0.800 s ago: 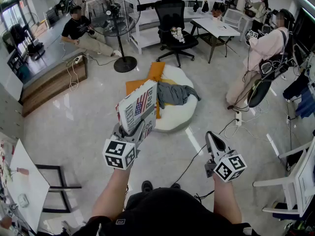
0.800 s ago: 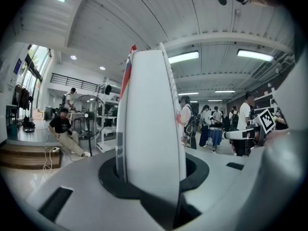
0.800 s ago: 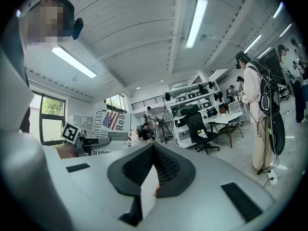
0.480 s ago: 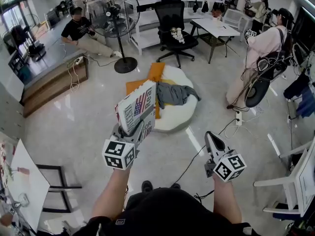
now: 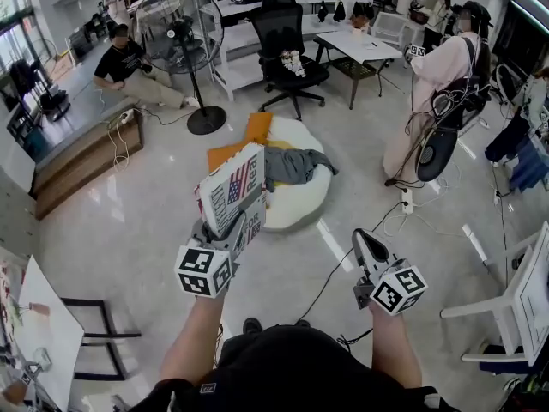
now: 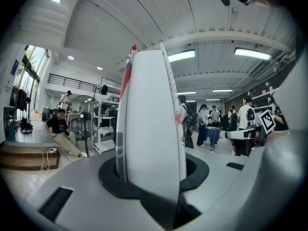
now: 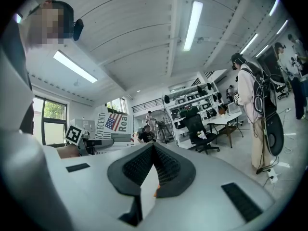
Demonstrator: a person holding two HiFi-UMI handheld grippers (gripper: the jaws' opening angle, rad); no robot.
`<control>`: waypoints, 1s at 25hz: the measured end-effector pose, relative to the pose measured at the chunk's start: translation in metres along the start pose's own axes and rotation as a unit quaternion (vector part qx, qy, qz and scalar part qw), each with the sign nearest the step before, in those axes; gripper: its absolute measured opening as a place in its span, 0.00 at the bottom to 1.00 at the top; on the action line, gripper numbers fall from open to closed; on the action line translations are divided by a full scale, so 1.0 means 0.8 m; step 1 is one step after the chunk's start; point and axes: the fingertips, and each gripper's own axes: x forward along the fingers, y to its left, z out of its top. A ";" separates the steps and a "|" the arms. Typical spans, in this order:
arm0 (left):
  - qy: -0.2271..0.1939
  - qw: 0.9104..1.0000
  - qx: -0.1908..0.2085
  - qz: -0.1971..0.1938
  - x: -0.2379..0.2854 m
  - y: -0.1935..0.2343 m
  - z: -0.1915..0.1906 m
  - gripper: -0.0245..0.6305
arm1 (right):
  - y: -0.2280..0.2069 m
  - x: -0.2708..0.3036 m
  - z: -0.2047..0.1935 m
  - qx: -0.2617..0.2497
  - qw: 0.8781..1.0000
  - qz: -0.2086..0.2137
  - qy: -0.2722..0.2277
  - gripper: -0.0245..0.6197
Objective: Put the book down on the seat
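**Book clamped in left tongs, short of the seat**

Head view. We see the left tongs (image 5: 228,233) raised ahead of the person's body, with the book (image 5: 233,187) clamped by its lower edge. The book stands upright, and its cover, printed with a flag design, faces the camera. The seat (image 5: 296,210), a round white floor cushion, lies on the floor beyond the book, and the two do not touch. A grey garment (image 5: 294,165) is draped over the top of the seat, and an orange cushion (image 5: 255,130) lies at its far edge. The right tongs (image 5: 366,242) are held out to the right of the book, well apart from it. A black office chair (image 5: 290,48), a standing fan (image 5: 183,34) and a white tabletop (image 5: 360,46) stand farther back.

Left gripper view. We look along the left tongs (image 6: 154,186) at the edge of the book (image 6: 153,119), which rises straight up out of the jaws and fills the middle of the frame. The jaws are partly closed, and their dark pads press on both faces of the book.

Right gripper view. We find the right tongs (image 7: 153,163) with their ribbed pads together at the tips and nothing between them. The book (image 7: 113,124) appears at the left, held upright.
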 end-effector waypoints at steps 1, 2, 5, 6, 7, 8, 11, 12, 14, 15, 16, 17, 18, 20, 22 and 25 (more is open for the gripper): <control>-0.001 1.000 0.001 -0.002 0.002 -0.006 0.002 0.27 | -0.004 -0.006 0.002 0.002 1.000 -0.001 -0.002 0.06; -0.002 1.000 0.003 -0.004 0.004 -0.012 0.005 0.27 | -0.007 -0.013 0.004 0.004 1.000 -0.003 -0.004 0.06; -0.001 1.000 0.004 -0.010 0.009 -0.036 0.006 0.27 | -0.018 -0.034 0.006 0.011 1.000 -0.003 -0.006 0.06; 0.000 1.000 0.004 -0.012 0.011 -0.044 0.005 0.27 | -0.022 -0.041 0.005 0.013 1.000 -0.001 -0.006 0.06; 0.001 1.000 0.004 -0.014 0.012 -0.053 0.004 0.27 | -0.026 -0.048 0.004 0.015 1.000 0.001 -0.006 0.06; 0.002 1.000 0.005 -0.016 0.014 -0.061 0.002 0.27 | -0.029 -0.055 0.002 0.018 1.000 0.001 -0.005 0.06; 0.004 1.000 0.008 -0.025 0.016 -0.084 -0.002 0.27 | -0.036 -0.074 -0.008 0.025 1.000 -0.001 -0.001 0.06; 0.005 1.000 0.009 -0.028 0.015 -0.091 -0.004 0.27 | -0.038 -0.079 -0.011 0.027 1.000 -0.001 0.000 0.06; 0.009 0.999 0.014 -0.034 0.014 -0.101 -0.007 0.27 | -0.039 -0.085 -0.016 0.031 1.000 -0.001 0.003 0.06; 0.011 0.999 0.015 -0.036 0.014 -0.103 -0.009 0.27 | -0.039 -0.087 -0.018 0.033 0.999 -0.001 0.005 0.06; 0.014 0.999 0.014 -0.037 0.015 -0.104 -0.011 0.27 | -0.037 -0.088 -0.021 0.036 0.999 0.001 0.006 0.06; 0.016 0.999 0.014 -0.038 0.016 -0.104 -0.013 0.27 | -0.036 -0.089 -0.023 0.038 0.999 0.003 0.008 0.06; 0.018 0.999 0.013 -0.038 0.018 -0.104 -0.015 0.27 | -0.036 -0.089 -0.026 0.040 0.999 0.003 0.011 0.06; 0.019 0.999 0.012 -0.039 0.024 -0.105 -0.017 0.27 | -0.039 -0.089 -0.032 0.044 0.999 0.003 0.019 0.06; 0.020 0.999 0.011 -0.042 0.032 -0.106 -0.020 0.27 | -0.042 -0.088 -0.038 0.049 0.998 0.002 0.028 0.06; 0.020 0.999 0.004 -0.047 0.048 -0.100 -0.023 0.27 | -0.048 -0.078 -0.040 0.051 0.998 0.000 0.036 0.06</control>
